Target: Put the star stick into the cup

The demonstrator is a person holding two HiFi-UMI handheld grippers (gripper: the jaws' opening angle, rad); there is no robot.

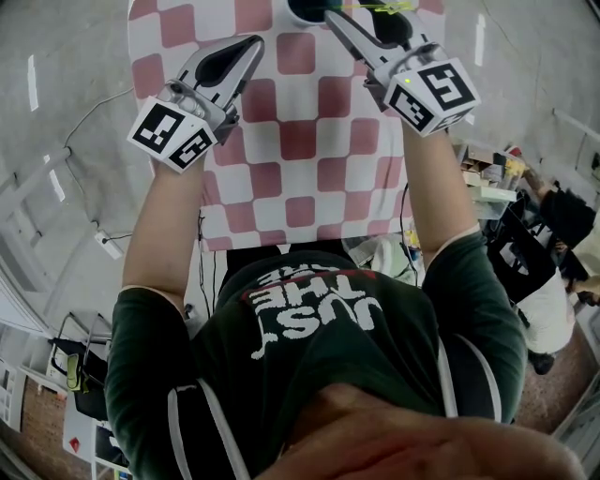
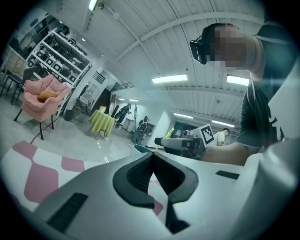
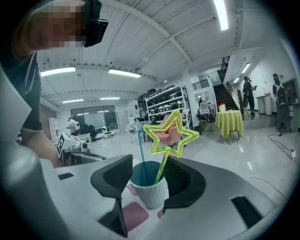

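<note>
A white cup [image 3: 150, 193] with a teal inside stands on the pink-and-white checked tablecloth [image 1: 300, 141]. In it stand a yellow-green star stick [image 3: 169, 137] and a thinner blue star stick [image 3: 138, 129]. My right gripper [image 3: 149, 164] is open, one jaw on each side of the cup, and its pads touch neither the cup nor the sticks. In the head view the right gripper [image 1: 352, 19] reaches the cup [image 1: 307, 9] at the table's far edge. My left gripper [image 1: 253, 45] rests to the left, shut [image 2: 152, 157] on nothing, and from it only the cup's rim [image 2: 140, 149] shows.
The table's near edge is close to the person's body. Grey floor surrounds the table. A pink armchair [image 2: 42, 96] and a table with a yellow cloth [image 3: 229, 119] stand far off, with shelving and several people in the distance.
</note>
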